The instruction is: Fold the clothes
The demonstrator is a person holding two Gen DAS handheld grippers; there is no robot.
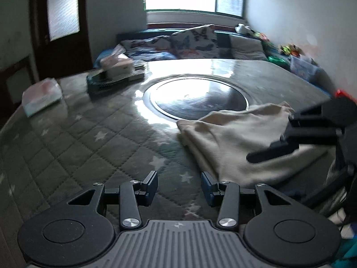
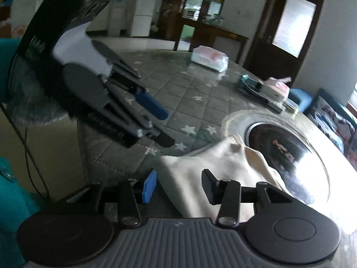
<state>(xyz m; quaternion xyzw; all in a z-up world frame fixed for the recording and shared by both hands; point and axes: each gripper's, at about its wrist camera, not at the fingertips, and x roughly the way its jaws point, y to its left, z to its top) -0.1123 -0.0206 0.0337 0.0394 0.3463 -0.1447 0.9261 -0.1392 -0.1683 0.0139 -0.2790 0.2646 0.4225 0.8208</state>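
Note:
A cream cloth garment (image 1: 236, 138) lies bunched on the grey star-patterned quilted table cover, beside the round dark glass inset (image 1: 198, 98). It also shows in the right wrist view (image 2: 212, 169). My left gripper (image 1: 179, 186) is open and empty, hovering over the cover just left of the cloth's near edge. My right gripper (image 2: 178, 188) is open, its jaws standing over the cloth's near part with nothing pinched. The right gripper also shows at the right of the left wrist view (image 1: 287, 134), above the cloth. The left gripper also shows in the right wrist view (image 2: 160, 127).
A tissue pack (image 1: 42, 96) sits at the table's far left. A stack of books with a tissue box (image 1: 116, 71) stands behind the glass inset. A sofa with patterned pillows (image 1: 194, 42) lies beyond the table. A dark door (image 2: 287, 26) stands behind.

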